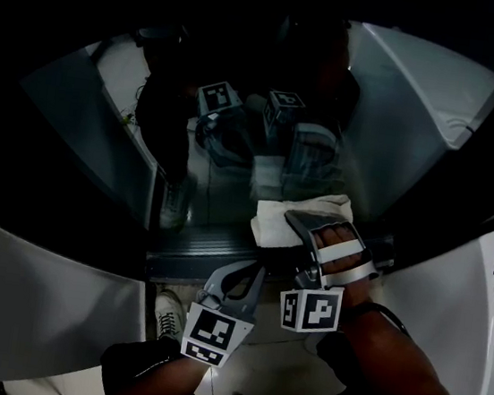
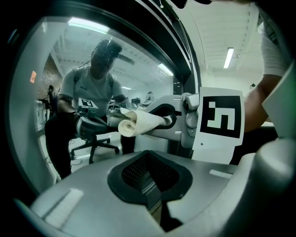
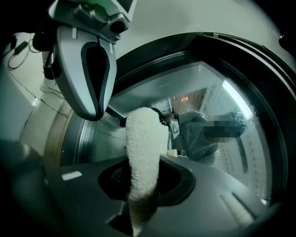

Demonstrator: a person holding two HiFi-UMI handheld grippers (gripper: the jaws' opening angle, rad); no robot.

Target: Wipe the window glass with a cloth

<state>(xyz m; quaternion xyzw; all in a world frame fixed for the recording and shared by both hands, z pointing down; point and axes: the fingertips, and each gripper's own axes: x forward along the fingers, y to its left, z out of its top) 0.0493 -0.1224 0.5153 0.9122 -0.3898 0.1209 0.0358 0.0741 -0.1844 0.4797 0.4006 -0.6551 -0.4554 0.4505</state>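
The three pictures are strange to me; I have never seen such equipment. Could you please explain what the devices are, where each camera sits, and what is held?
No robot here: a person holds a two-jaw gripper in each hand. One picture comes from a camera on the person's head, looking down; the other two from cameras riding on the grippers. The right gripper is shut on a white cloth at the window glass. The left gripper is shut and empty. The glass mirrors the person.
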